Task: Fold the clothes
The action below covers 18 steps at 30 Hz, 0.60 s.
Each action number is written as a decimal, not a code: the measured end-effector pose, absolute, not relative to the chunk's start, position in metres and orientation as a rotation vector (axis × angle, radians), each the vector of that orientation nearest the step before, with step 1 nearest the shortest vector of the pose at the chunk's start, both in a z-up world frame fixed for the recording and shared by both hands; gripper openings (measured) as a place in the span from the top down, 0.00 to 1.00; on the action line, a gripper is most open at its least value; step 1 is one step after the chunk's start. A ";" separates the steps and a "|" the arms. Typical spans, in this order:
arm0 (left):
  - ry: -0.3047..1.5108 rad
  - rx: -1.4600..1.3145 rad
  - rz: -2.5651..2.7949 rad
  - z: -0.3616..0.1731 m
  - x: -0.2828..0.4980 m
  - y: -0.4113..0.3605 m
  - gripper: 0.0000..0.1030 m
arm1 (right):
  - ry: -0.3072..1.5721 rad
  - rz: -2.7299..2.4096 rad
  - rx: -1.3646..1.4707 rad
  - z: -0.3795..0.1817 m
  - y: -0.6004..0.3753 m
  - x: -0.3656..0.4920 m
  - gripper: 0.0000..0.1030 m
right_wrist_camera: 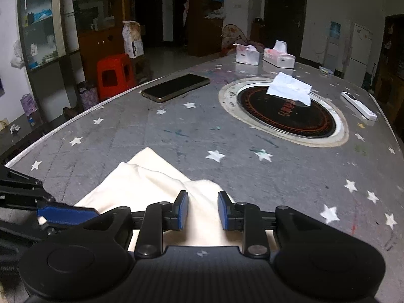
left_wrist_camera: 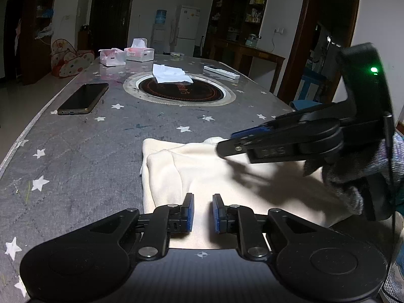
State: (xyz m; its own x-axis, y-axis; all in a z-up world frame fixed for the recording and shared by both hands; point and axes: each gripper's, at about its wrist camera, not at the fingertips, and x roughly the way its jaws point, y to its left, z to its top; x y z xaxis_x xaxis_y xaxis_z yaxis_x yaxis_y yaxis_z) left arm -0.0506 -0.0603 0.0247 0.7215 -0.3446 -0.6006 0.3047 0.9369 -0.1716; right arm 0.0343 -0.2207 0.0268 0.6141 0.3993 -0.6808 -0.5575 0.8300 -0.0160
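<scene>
A cream garment [left_wrist_camera: 202,166] lies folded on the grey star-patterned table [left_wrist_camera: 101,139], its folded edge toward the table's middle. My left gripper [left_wrist_camera: 202,200] hovers low over its near part, jaws a little apart, with flat cloth showing in the gap and nothing pinched. My right gripper [left_wrist_camera: 231,142] comes in from the right over the garment's far edge, held by a gloved hand [left_wrist_camera: 353,176]. In the right wrist view the right gripper [right_wrist_camera: 202,198] stands slightly open above a raised fold of the garment [right_wrist_camera: 141,184]. The left gripper's blue pad [right_wrist_camera: 68,214] shows at the left.
A dark phone [left_wrist_camera: 83,98] lies at the left. A round black hotplate [left_wrist_camera: 180,92] is set in the table's middle with a white tissue [left_wrist_camera: 169,73] on it. Two tissue boxes [left_wrist_camera: 126,55] and a white bar [left_wrist_camera: 222,72] sit at the far end. A red stool [right_wrist_camera: 115,75] stands beyond the table's edge.
</scene>
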 end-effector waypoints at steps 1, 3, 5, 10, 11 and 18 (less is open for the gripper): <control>0.676 -0.061 -0.357 0.025 -0.051 -0.061 0.83 | 0.726 0.555 -0.244 0.024 -0.217 0.037 0.75; 0.675 -0.058 -0.353 0.025 -0.051 -0.061 0.82 | 0.732 0.549 -0.247 0.019 -0.213 0.042 0.72; 0.676 -0.060 -0.351 0.025 -0.050 -0.060 0.82 | 0.733 0.548 -0.229 0.020 -0.212 0.044 0.72; 0.676 -0.060 -0.353 0.024 -0.050 -0.060 0.81 | 0.713 0.584 -0.224 0.028 -0.204 0.041 0.68; 0.676 -0.061 -0.352 0.024 -0.050 -0.060 0.81 | 0.719 0.586 -0.231 0.027 -0.201 0.043 0.68; 0.678 -0.074 -0.356 0.025 -0.049 -0.059 0.79 | 0.699 0.594 -0.242 0.029 -0.200 0.039 0.62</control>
